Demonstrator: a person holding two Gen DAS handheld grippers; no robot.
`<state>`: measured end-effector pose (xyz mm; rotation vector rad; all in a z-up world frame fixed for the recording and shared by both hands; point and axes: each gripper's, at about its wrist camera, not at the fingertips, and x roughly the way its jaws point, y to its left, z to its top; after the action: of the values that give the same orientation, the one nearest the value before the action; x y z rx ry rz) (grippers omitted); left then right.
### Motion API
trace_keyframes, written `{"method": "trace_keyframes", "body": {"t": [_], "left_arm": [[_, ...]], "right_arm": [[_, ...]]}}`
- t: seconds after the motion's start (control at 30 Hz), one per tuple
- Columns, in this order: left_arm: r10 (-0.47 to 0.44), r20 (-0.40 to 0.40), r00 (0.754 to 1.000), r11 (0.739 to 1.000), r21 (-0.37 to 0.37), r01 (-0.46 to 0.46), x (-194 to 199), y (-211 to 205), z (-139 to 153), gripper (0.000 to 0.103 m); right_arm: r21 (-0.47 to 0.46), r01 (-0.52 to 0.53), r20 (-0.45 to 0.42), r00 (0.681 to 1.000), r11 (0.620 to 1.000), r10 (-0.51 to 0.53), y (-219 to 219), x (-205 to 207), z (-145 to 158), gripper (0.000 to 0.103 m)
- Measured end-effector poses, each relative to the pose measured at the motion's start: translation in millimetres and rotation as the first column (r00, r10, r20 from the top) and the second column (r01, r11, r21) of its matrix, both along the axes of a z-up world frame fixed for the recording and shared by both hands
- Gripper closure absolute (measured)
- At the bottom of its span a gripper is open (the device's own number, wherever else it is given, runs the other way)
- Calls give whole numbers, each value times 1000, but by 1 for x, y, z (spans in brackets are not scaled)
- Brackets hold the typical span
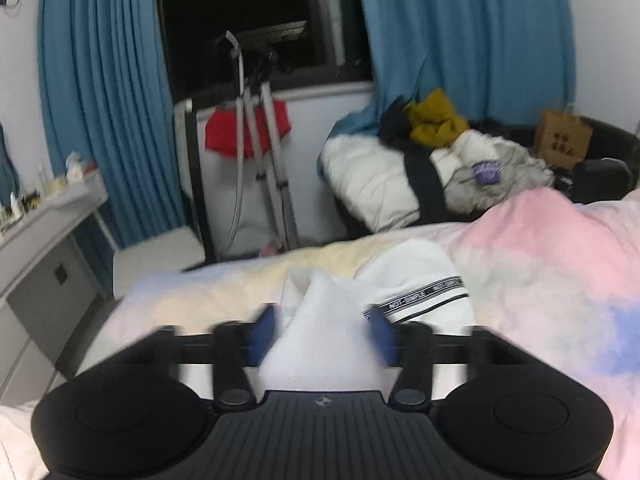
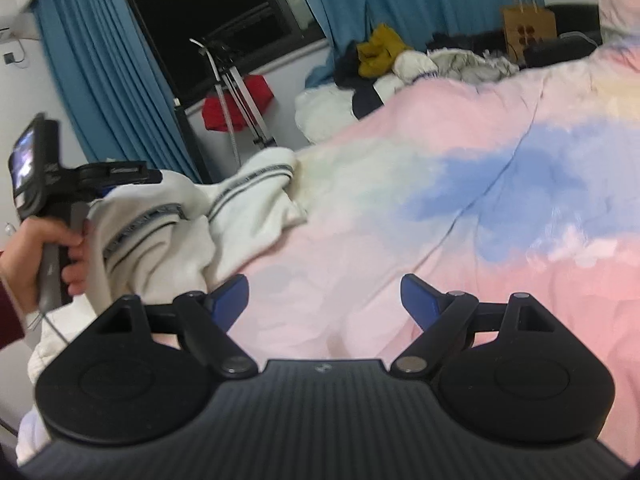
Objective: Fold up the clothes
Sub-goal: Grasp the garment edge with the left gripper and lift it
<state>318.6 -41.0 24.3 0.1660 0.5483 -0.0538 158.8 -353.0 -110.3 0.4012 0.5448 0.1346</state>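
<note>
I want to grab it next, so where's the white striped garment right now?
The white garment lies at the left of the right wrist view, on the pastel duvet, one end pinched in the left gripper and lifted.

A home bedroom is showing: a pastel duvet (image 2: 460, 184) is covering the bed, blue curtains (image 1: 104, 92) are framing the window (image 1: 240, 12).

On the white garment (image 1: 416, 284) lying in front of me, a black band (image 1: 416, 300) carries white capitals that I read as "NOT-SIMPLE", repeated along its length; the second repeat is blurred. From my right side the same stripes show, but I cannot read them. The brown paper bag (image 2: 529, 24) carries a dark mark, not legible.
</note>
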Motion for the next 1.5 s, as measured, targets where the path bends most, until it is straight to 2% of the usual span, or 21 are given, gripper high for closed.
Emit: {"method": "trace_keyframes", "body": {"t": [0.07, 0.2, 0.37, 0.43, 0.53, 0.6, 0.7, 0.77, 0.83, 0.9, 1.1, 1.17, 1.27, 1.33, 1.37, 1.47, 1.5], "left_arm": [[-12, 14, 1000, 1000, -8, 12, -3, -3, 4, 95], [-85, 78, 993, 996, 21, 83, -43, -13, 24, 98], [-199, 134, 971, 980, 11, 200, -134, -16, 46, 99], [-245, 137, 960, 967, -33, 252, -178, -10, 44, 99], [-304, 116, 946, 948, -65, 312, -242, -4, 24, 100], [-302, 78, 950, 941, -134, 310, -271, 3, 0, 100], [-235, 7, 972, 932, -282, 227, -288, 21, -41, 100], [-209, -41, 977, 922, -343, 182, -288, 31, -58, 100], [-203, -46, 978, 910, -378, 171, -289, 38, -61, 100], [-182, -19, 983, 909, -384, 161, -290, 41, -59, 100], [-75, 80, 994, 895, -435, 102, -293, 53, -69, 100], [-64, 94, 993, 881, -461, 101, -289, 54, -71, 100], [-62, 109, 992, 890, -445, 105, -285, 55, -73, 100], [-47, 118, 992, 881, -463, 97, -279, 60, -77, 100], [-32, 119, 992, 870, -486, 87, -274, 62, -78, 100], [-12, 140, 990, 866, -494, 80, -262, 67, -79, 100], [-7, 139, 990, 866, -494, 76, -258, 70, -80, 100]], "right_arm": [[-10, -2, -11, 1000, 1000, 2, 1, 3, -6, 19], [-21, -2, -20, 1000, 1000, 2, 3, 8, -10, 19], [-35, 0, -9, 1000, 999, 0, 7, 9, -7, 19], [-26, -4, -1, 1000, 1000, 4, 8, 6, -4, 19], [19, -13, 11, 1000, 1000, 13, 8, -1, 1, 19], [51, -19, 18, 1000, 998, 18, 7, -6, 3, 18], [152, -62, 32, 998, 986, 57, 6, -14, 6, 22], [224, -87, 37, 996, 971, 80, 4, -18, 6, 23], [276, -92, 26, 996, 957, 88, 3, -20, 6, 24], [313, -99, 8, 995, 945, 101, 2, -14, 8, 28], [311, -82, -10, 996, 947, 90, 4, 61, 27, 27], [306, -57, -22, 998, 950, 66, 3, 101, 21, 27], [272, -21, -67, 997, 962, 41, 5, 168, 4, 27], [246, 3, -83, 996, 969, 18, 10, 206, -4, 27], [233, 15, -87, 996, 972, 6, 13, 224, -8, 30], [175, 49, -121, 992, 983, -27, 25, 271, -19, 40], [150, 60, -139, 990, 987, -39, 30, 284, -23, 51]]}}
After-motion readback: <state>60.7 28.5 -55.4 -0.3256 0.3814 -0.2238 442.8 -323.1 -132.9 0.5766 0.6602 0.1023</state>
